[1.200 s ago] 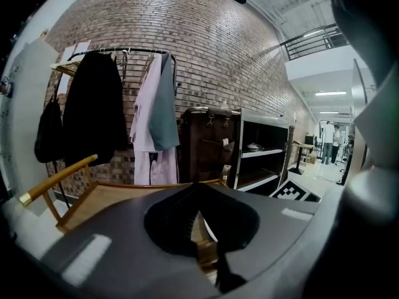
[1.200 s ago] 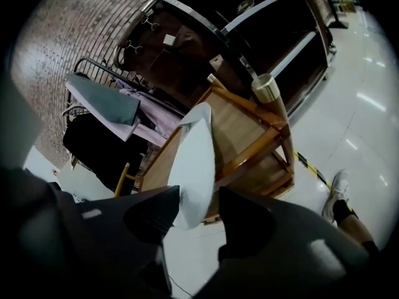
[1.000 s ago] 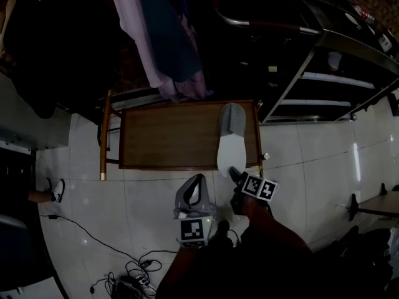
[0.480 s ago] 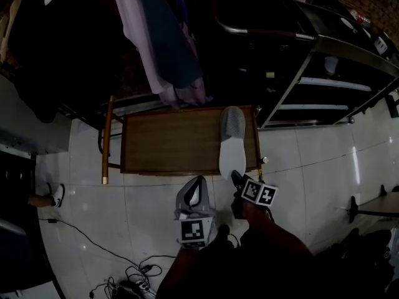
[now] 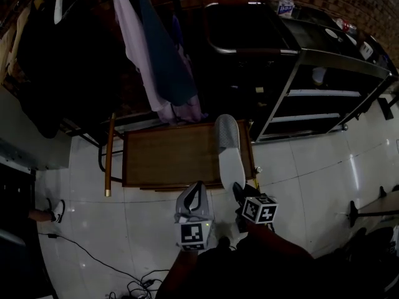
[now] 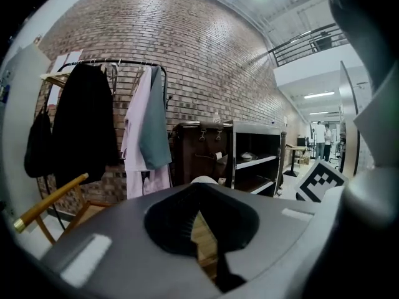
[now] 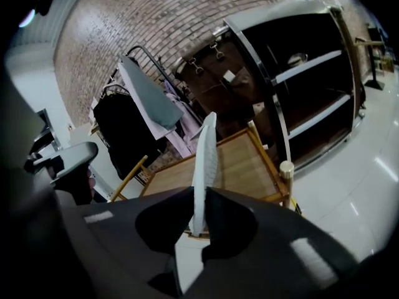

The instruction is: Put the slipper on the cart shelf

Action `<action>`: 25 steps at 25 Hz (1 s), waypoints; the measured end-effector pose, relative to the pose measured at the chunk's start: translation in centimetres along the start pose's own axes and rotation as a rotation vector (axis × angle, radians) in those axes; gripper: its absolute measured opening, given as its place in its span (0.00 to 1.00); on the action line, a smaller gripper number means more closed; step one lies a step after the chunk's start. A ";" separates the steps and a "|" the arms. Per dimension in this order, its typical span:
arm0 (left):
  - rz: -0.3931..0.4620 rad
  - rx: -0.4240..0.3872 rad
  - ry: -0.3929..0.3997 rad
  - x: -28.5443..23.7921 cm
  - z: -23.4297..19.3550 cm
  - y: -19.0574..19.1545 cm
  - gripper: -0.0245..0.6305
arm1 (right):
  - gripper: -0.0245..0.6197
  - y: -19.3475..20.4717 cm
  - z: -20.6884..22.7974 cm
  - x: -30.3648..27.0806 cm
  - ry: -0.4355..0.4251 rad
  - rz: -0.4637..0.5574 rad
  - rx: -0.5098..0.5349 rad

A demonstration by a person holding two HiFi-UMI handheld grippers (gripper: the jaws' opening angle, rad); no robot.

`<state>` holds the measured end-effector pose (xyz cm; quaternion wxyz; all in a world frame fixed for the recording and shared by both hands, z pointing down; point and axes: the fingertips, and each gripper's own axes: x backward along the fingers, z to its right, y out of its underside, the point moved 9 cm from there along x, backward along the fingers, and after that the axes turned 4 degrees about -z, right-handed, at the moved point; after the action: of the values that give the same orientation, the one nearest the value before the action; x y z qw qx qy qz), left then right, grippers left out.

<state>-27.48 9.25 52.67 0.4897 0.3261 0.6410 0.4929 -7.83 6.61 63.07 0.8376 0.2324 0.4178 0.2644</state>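
Note:
A grey slipper with a white sole [image 5: 230,157] lies lengthwise over the right end of a low wooden cart [image 5: 168,156], its heel past the near edge. My right gripper [image 5: 238,189] is at that heel. In the right gripper view the slipper [image 7: 205,161] stands on edge between the jaws, which are closing with both pads against it [image 7: 198,220]. My left gripper [image 5: 196,190] hovers over the floor just left of it. Its jaws [image 6: 202,229] meet with nothing between them.
A black metal shelf unit [image 5: 324,92] stands behind the wooden cart to the right, with a bottle [image 5: 285,4] on top. Clothes hang on a rack [image 5: 149,48] behind the cart. Cables [image 5: 124,285] trail on the tiled floor at lower left.
The head view has tilted up, showing more of the shelf unit and rack. The slipper's toe now reaches the cart's far edge. My right gripper stays at the heel.

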 end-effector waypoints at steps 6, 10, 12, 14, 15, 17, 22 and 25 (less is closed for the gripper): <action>0.037 -0.027 0.042 0.0 0.4 -2.0 0.06 | 0.10 -2.4 -2.1 3.6 0.052 0.138 0.182; 0.052 -0.022 0.050 0.1 0.3 -2.8 0.06 | 0.10 -5.8 -4.0 5.6 0.065 0.286 0.283; 0.057 -0.002 0.045 0.2 0.2 -3.1 0.06 | 0.10 -7.2 -4.9 6.5 0.079 0.355 0.339; 0.084 0.015 0.026 0.5 -0.2 -3.9 0.06 | 0.11 -8.6 -5.7 7.4 0.107 0.420 0.413; 0.102 0.019 0.017 0.7 -0.4 -4.5 0.06 | 0.11 -9.2 -6.1 7.7 0.114 0.452 0.440; 0.129 0.018 0.011 0.7 -0.8 -5.8 0.06 | 0.11 -10.4 -6.9 8.5 0.117 0.506 0.475; 0.192 0.023 -0.002 0.5 -1.4 -7.7 0.06 | 0.11 -12.7 -8.1 9.7 0.122 0.594 0.549; 0.209 0.010 0.001 0.2 -1.6 -8.5 0.06 | 0.11 -13.4 -8.5 9.7 0.098 0.631 0.552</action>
<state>-28.55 6.33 44.59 0.4338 0.3936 0.6061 0.5381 -6.53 4.08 44.70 0.6010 0.5516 0.4206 0.3970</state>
